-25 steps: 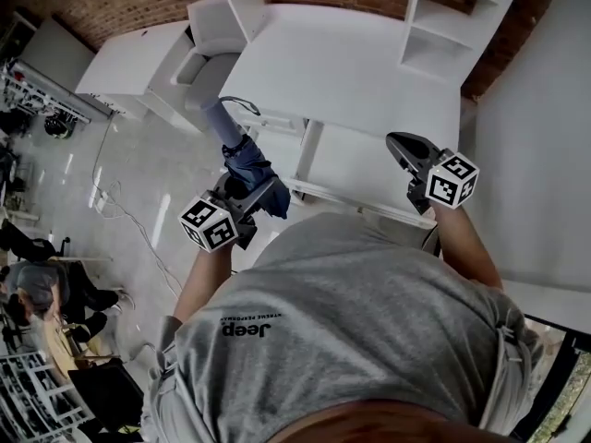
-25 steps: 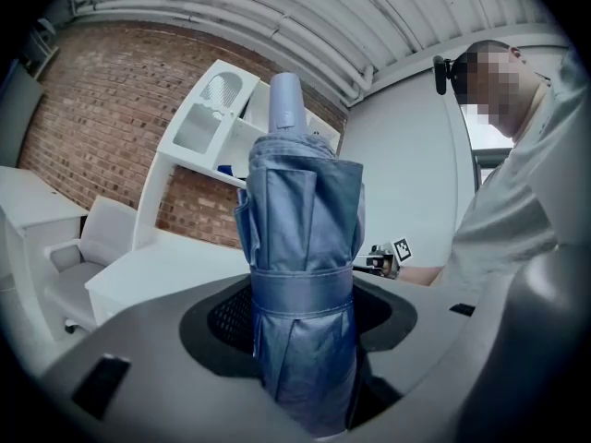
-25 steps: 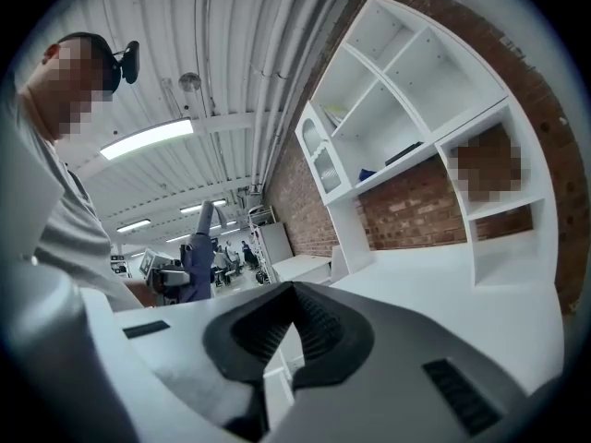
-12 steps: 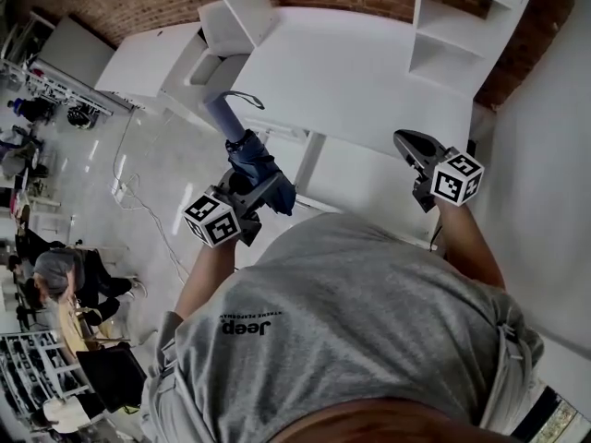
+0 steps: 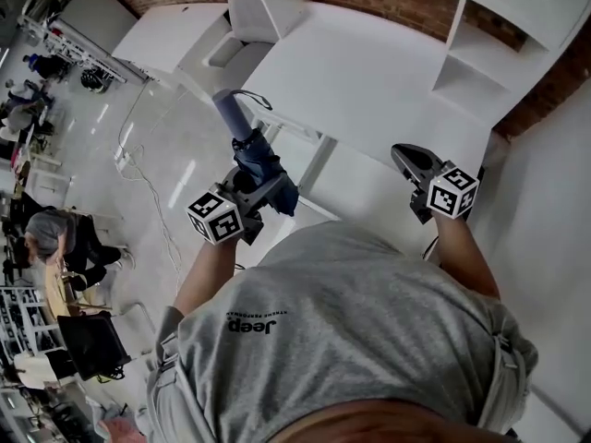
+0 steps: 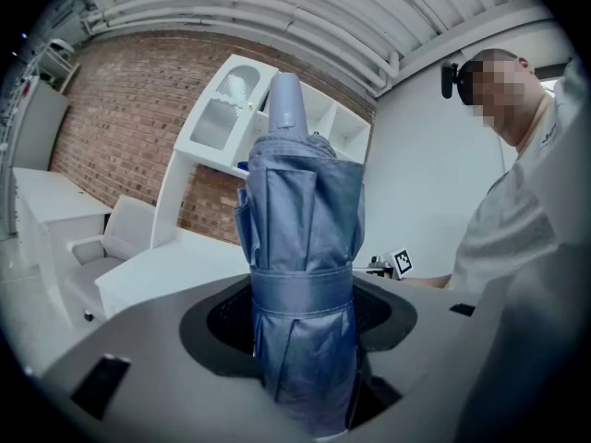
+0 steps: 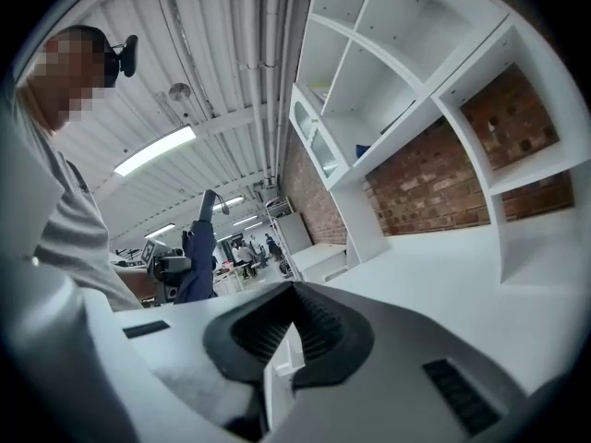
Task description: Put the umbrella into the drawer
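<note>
A folded blue umbrella stands upright in my left gripper, left of the white desk. In the left gripper view the jaws are shut on the umbrella just below its strap, and my left gripper hides its lower end. My right gripper hovers at the desk's front edge, over a white panel below the top. In the right gripper view my right gripper shows a thin white edge in the narrow gap between its jaws. Whether it grips it I cannot tell. The umbrella shows far left there.
A white shelf unit stands on the desk's right end against the brick wall. A white armchair and a second white table are at the left. A cable lies on the floor, and seated people are far left.
The head view has swung, so the desk sits more to the right. My right gripper has sunk a little towards the desk's front. The left gripper still holds the umbrella upright.
</note>
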Motion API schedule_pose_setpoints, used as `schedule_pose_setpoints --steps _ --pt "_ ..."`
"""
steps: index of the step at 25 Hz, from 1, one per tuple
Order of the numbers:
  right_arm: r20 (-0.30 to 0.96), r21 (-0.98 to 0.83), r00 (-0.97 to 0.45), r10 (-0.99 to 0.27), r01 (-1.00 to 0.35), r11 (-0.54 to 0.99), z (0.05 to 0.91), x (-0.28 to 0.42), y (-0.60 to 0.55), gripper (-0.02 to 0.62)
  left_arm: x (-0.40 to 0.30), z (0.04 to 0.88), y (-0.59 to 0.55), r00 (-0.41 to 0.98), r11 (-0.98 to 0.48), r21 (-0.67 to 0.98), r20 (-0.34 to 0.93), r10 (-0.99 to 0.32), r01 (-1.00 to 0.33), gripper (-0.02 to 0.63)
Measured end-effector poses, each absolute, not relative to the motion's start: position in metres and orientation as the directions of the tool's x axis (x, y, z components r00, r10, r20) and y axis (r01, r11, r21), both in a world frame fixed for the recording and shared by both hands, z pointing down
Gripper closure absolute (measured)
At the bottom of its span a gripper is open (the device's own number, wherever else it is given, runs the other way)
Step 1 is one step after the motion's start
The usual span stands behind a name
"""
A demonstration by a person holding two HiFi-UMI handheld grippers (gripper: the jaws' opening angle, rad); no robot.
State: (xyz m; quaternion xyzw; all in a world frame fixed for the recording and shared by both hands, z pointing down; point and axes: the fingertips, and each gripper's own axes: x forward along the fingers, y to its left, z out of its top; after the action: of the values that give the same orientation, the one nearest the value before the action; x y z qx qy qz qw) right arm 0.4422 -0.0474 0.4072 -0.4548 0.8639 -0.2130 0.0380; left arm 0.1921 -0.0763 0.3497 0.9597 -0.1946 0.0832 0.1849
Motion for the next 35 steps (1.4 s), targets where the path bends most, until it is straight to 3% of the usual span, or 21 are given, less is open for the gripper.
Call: schedule_pose_setpoints --steps 7,14,26,35 --pt "0.184 -0.409 -0.671 -0.718 -0.717 0.565 0.418 0.395 -0.082 0.588 0.156 0.370 -0.086 0.882 -0.799 0.374 0.235 -0.409 -0.470 0.341" --pt "0.228 -0.385 -0.736 -0.637 -0.669 0.636 0.425 0.301 -0.117 0.588 0.074 0.385 -0.103 0.857 -0.756 0.404 0.210 -0.471 -0.515 0.341" --pt "0.325 -0.301 -0.714 -0.620 -0.700 0.648 0.421 0.152 -0.186 0.588 -0.093 0.415 -0.151 0.836 -0.731 0.409 0.205 -0.510 -0.546 0.341" --pt "0.337 -0.256 -0.742 -0.579 -0.664 0.703 0.421 0.110 -0.242 0.588 -0.133 0.442 -0.197 0.797 -0.720 0.342 0.289 -0.531 -0.604 0.341"
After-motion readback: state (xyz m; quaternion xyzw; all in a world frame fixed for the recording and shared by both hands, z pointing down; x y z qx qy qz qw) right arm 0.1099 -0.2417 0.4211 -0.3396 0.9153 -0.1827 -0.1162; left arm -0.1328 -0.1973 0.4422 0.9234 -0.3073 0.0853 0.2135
